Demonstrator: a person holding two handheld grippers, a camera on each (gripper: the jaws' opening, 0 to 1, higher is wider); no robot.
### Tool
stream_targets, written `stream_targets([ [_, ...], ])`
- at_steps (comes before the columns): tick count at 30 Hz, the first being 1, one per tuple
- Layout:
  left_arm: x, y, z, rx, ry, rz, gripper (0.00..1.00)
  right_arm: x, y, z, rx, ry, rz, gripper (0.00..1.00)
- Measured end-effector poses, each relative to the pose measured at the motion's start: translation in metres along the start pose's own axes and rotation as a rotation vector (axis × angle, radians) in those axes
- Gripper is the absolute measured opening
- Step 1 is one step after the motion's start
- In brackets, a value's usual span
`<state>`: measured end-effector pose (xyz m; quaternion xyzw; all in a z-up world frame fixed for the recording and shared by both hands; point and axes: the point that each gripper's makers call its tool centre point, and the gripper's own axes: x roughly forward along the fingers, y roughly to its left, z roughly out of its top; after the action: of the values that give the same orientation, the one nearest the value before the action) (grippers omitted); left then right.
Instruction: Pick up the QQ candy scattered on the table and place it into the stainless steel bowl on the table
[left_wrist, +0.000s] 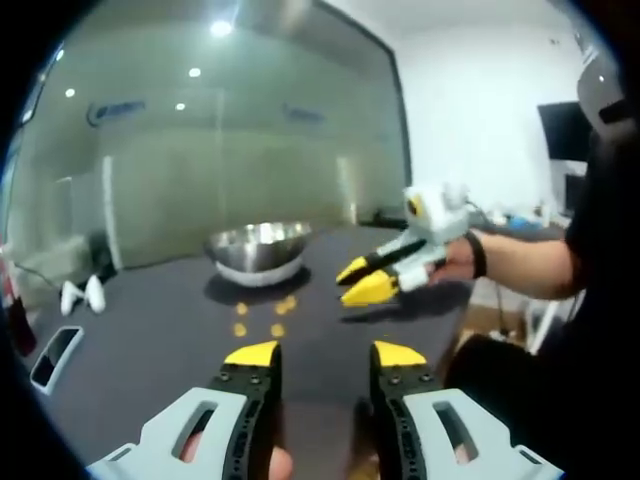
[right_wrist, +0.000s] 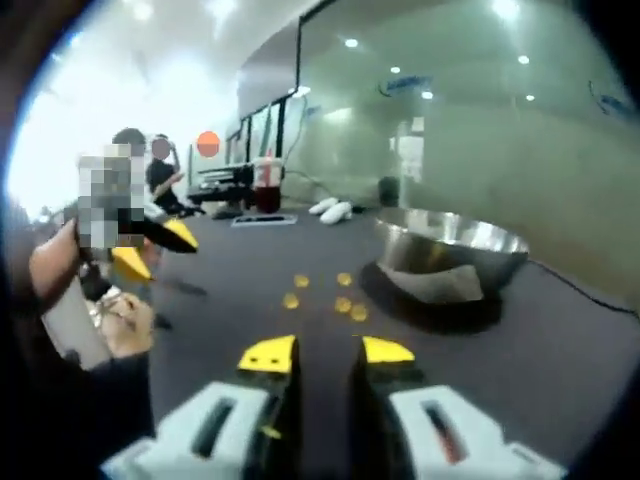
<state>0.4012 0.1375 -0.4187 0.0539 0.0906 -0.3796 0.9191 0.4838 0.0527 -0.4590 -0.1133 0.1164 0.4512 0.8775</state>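
Observation:
Several small yellow QQ candies (left_wrist: 277, 330) lie loose on the dark table, just in front of a stainless steel bowl (left_wrist: 258, 250). My left gripper (left_wrist: 325, 353) hovers open above the table's near side, short of the candies, with nothing between its yellow tips. Coming in from the right, my right gripper (left_wrist: 343, 287) hangs open beside the candies. In the right gripper view the candies (right_wrist: 342, 304) sit left of the bowl (right_wrist: 450, 250), and my right gripper (right_wrist: 327, 352) is open and empty short of them. The left gripper (right_wrist: 170, 262) is open at the left.
Two white objects (left_wrist: 80, 293) and a flat dark device (left_wrist: 55, 355) lie at the table's left part. A red cup (right_wrist: 266, 185) stands at the far end. A glass wall runs behind the table. The person's forearm (left_wrist: 520, 265) reaches in at the right.

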Motion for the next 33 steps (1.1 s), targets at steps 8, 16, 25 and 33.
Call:
stream_targets([
  [8, 0.0, 0.002, -0.003, 0.025, 0.015, 0.005, 0.35, 0.036, 0.015, 0.008, -0.008, 0.008, 0.042, 0.21],
  [16, 0.001, -0.001, -0.003, 0.035, 0.02, -0.002, 0.35, 0.067, 0.025, 0.009, 0.021, 0.039, 0.096, 0.21],
  [25, 0.001, 0.003, -0.001, 0.028, 0.0, 0.01, 0.32, 0.087, 0.02, 0.008, 0.062, 0.053, 0.087, 0.17],
  [33, 0.002, 0.006, -0.002, 0.024, 0.007, 0.016, 0.32, 0.087, 0.02, 0.008, 0.034, 0.044, 0.083, 0.1],
])
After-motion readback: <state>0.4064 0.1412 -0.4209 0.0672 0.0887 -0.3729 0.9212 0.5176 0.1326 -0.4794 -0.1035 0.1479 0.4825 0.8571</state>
